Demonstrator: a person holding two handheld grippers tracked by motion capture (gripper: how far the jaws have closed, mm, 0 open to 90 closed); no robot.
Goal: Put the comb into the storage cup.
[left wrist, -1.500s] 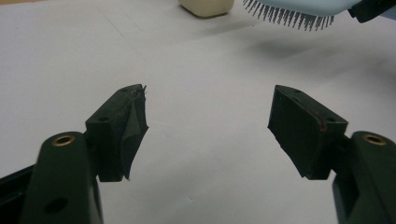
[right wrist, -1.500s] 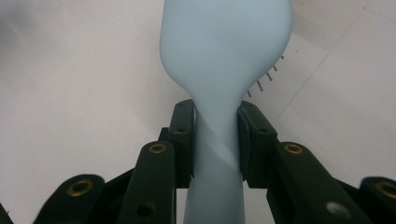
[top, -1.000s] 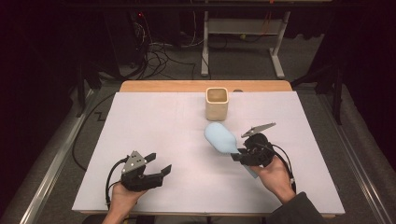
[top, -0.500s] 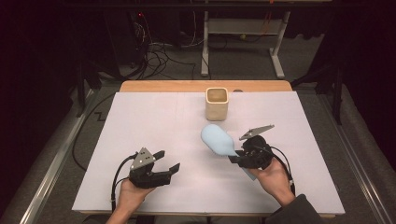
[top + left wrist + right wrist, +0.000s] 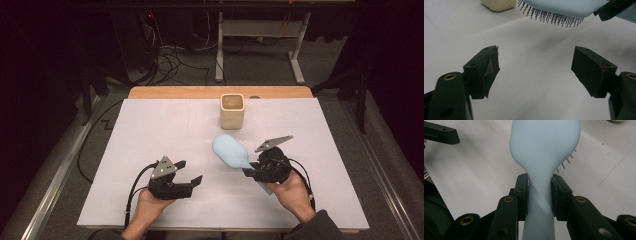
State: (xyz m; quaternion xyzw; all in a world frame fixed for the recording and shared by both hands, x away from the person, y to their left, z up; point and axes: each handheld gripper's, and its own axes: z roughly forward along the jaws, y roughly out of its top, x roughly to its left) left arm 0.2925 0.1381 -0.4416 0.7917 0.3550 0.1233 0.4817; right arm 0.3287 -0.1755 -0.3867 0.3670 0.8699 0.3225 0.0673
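Observation:
A light blue hairbrush [image 5: 229,150] is held above the white table cover [image 5: 150,130], its head pointing up-left and its bristles facing down. My right gripper [image 5: 250,171] is shut on its handle; in the right gripper view the pads [image 5: 522,192] press both sides of the handle below the brush head [image 5: 545,142]. My left gripper [image 5: 190,171] sits at the front left, aimed toward the brush. Its jaws have just been opening, and nothing is between them [image 5: 536,62]. The hairbrush bristles [image 5: 554,16] hang ahead of it.
A cream square cup [image 5: 232,110] stands upright at the back middle of the table, behind the brush, and its base [image 5: 497,3] appears in the left gripper view. A wooden table edge [image 5: 175,92] runs along the back. Cables lie on the floor beyond.
My left gripper has moved to the right, toward the brush, and its jaws stand a little wider. The right gripper and brush have barely shifted.

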